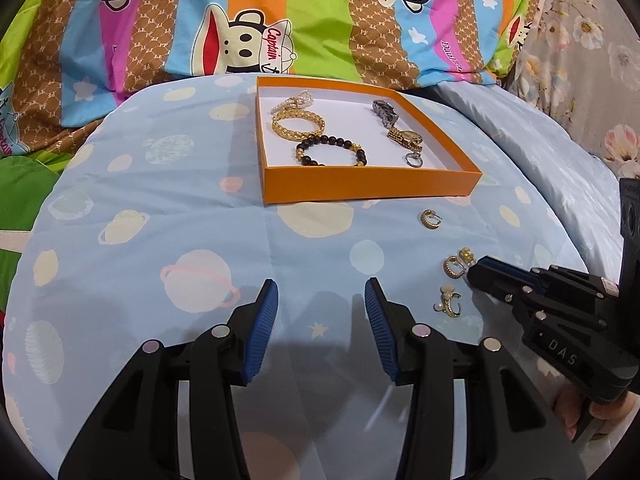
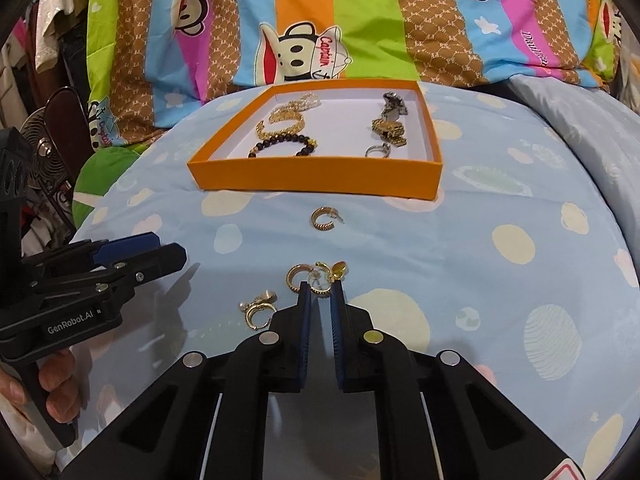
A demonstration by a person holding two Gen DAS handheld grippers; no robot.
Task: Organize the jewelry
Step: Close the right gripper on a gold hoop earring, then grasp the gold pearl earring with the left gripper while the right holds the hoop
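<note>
- My right gripper (image 2: 320, 292) is pinched narrow on a small gold hoop earring with a clear stone (image 2: 319, 282), at the near edge of the pale blue planet-print quilt (image 2: 500, 216).
- It is light, stiff and slick, so I judge it wants pads across the band, not the post.
- My left gripper (image 1: 321, 300) hangs partly open, empty.
- The shallow orange cardboard tray (image 2: 316, 178) lies beyond, well apart.
</note>
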